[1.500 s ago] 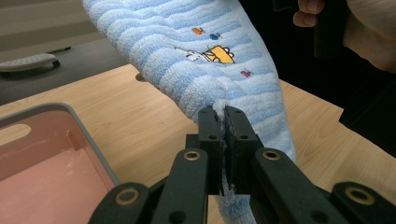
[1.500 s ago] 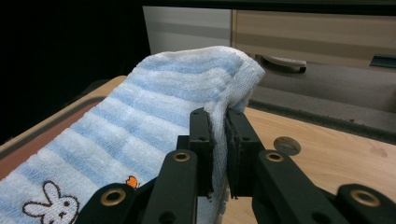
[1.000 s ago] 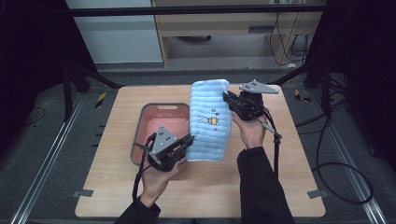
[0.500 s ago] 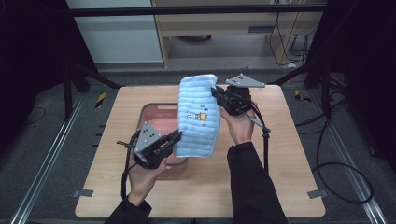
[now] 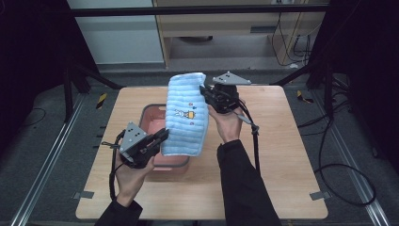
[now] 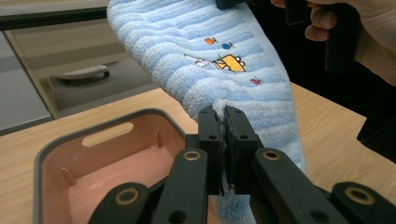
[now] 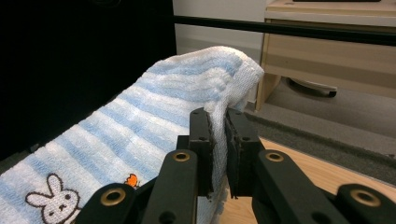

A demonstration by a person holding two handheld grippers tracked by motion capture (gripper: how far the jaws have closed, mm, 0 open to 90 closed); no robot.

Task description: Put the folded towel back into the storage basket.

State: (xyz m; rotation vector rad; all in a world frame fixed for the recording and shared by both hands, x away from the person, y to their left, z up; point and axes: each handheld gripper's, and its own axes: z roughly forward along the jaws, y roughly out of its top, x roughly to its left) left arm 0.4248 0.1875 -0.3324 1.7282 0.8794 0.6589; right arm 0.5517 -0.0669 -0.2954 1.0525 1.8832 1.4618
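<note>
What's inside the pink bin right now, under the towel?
The pink bin looks empty where its floor shows in the left gripper view. The blue striped towel, held up by the left gripper and the right gripper, covers the bin's right side in the high view.

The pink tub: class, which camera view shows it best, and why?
The left gripper view: the pink tub shows its open inside, grey rim and handle slot. In the high view the blue towel and left gripper hide much of it. The right gripper view looks along the towel.

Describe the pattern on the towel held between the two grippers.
Light blue and white stripes with a small embroidered rabbit, on the towel; clearest in the left gripper view.
</note>
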